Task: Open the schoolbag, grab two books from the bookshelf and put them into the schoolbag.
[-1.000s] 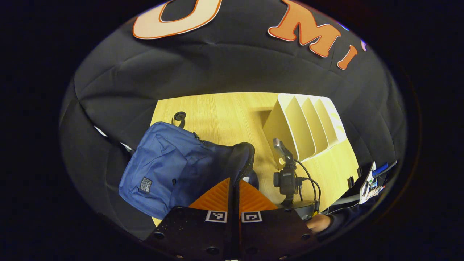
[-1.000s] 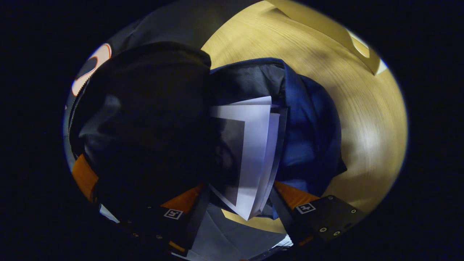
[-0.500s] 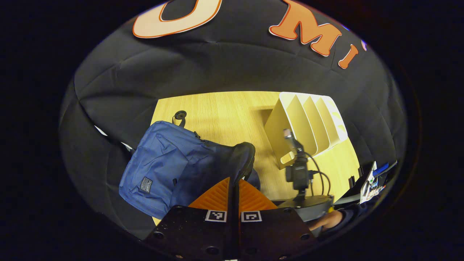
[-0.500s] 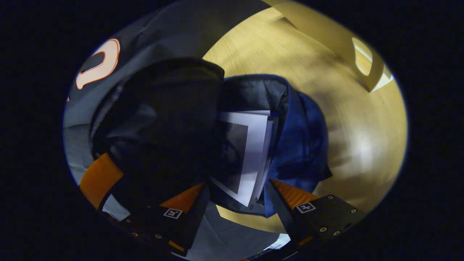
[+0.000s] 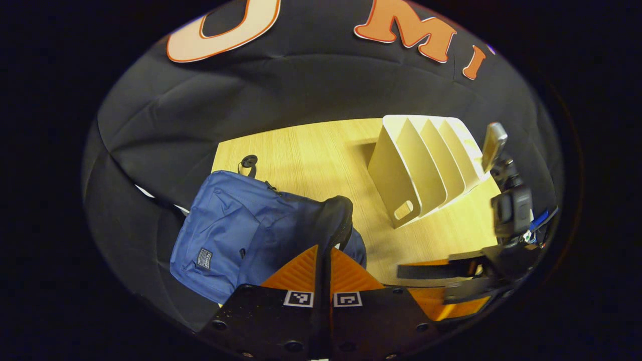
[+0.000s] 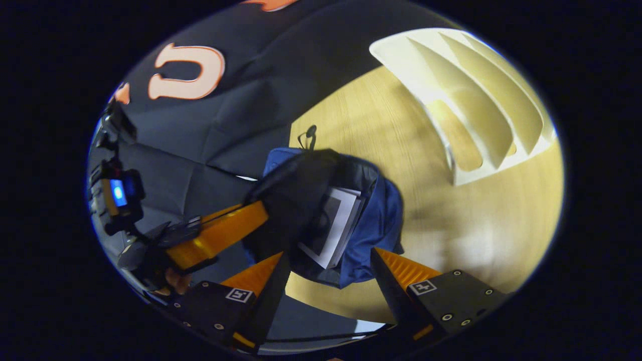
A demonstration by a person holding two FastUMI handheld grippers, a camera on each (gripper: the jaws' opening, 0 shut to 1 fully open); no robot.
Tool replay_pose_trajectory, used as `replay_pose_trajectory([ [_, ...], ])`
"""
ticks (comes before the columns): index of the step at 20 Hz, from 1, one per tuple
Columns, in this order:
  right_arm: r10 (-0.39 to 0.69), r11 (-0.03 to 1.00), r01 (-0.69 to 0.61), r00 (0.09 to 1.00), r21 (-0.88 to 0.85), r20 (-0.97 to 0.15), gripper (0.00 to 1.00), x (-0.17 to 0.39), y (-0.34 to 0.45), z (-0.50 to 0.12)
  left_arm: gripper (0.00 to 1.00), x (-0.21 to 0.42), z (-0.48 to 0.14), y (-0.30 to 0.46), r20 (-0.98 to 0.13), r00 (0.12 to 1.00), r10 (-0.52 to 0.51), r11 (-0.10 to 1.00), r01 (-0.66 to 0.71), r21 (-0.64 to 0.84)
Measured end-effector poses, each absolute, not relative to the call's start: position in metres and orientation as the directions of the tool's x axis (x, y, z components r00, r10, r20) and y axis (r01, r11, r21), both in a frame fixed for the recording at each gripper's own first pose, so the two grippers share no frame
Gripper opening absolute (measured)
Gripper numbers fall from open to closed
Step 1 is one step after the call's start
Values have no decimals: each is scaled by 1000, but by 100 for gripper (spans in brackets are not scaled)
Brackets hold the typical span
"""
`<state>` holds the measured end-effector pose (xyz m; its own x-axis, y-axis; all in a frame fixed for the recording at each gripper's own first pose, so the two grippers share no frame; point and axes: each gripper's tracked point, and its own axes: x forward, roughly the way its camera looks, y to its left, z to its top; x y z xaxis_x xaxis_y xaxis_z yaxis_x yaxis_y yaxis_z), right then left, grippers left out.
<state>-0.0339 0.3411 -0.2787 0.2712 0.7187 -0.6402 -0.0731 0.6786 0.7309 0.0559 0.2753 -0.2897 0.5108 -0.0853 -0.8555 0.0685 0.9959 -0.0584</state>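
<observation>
Right gripper view: white-paged books [image 6: 333, 225] inside the open blue fabric schoolbag [image 6: 373, 225]; right tool [image 6: 326, 265] spread wide, empty. Left gripper view: left tool [image 5: 323, 263] clamped on the bag's black flap [image 5: 333, 220]; empty cream slotted bookshelf [image 5: 426, 165] on the wooden table [image 5: 311, 155].

The left tool [image 5: 323, 263] has its two fingers pressed together on the dark flap edge of the schoolbag [image 5: 235, 230], near the counter's [image 5: 311, 160] left front corner. The right tool [image 6: 326, 273] hangs above the counter's front edge, fingers spread wide, gripping nothing.
</observation>
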Motion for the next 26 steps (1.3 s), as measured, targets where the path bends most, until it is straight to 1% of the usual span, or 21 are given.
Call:
replay_pose_trajectory([
  [4,667,727,-139,375,672,-644,96,-15,283,-259,0,51,-301,263,-853,519,-47,998,57,-21],
  [8,617,757,-103,438,645,-654,97,4,223,-252,1,43,-314,248,-842,539,-32,999,15,-29],
  [10,603,757,-78,465,648,-648,97,12,197,-251,4,35,-322,237,-842,538,-38,998,-15,-55],
  [12,578,771,-73,498,633,-646,97,19,173,-250,10,25,-327,229,-844,535,-36,997,-36,-65],
  [14,552,790,-90,534,606,-640,97,25,150,-245,20,21,-326,224,-835,549,-18,997,-54,-57],
  [15,543,799,-108,551,591,-634,97,29,141,-242,31,17,-324,218,-830,558,-19,996,-60,-64],
  [16,525,813,-118,574,570,-629,96,32,131,-238,39,15,-320,211,-820,572,-26,995,-65,-77],
  [18,496,831,-135,617,539,-611,97,38,114,-232,58,14,-309,194,-792,610,-36,993,-67,-97],
  [20,474,843,-142,652,518,-592,97,44,102,-226,84,18,-294,181,-751,659,-30,994,-60,-93],
  [21,469,845,-149,667,513,-580,97,44,98,-223,93,22,-288,173,-727,687,-26,994,-62,-93],
  [24,432,864,-169,732,474,-527,97,53,84,-210,93,37,-255,153,-625,781,-21,992,-61,-110],
  [26,399,884,-191,786,427,-473,97,60,72,-196,96,50,-221,134,-518,855,-24,991,-48,-124],
])
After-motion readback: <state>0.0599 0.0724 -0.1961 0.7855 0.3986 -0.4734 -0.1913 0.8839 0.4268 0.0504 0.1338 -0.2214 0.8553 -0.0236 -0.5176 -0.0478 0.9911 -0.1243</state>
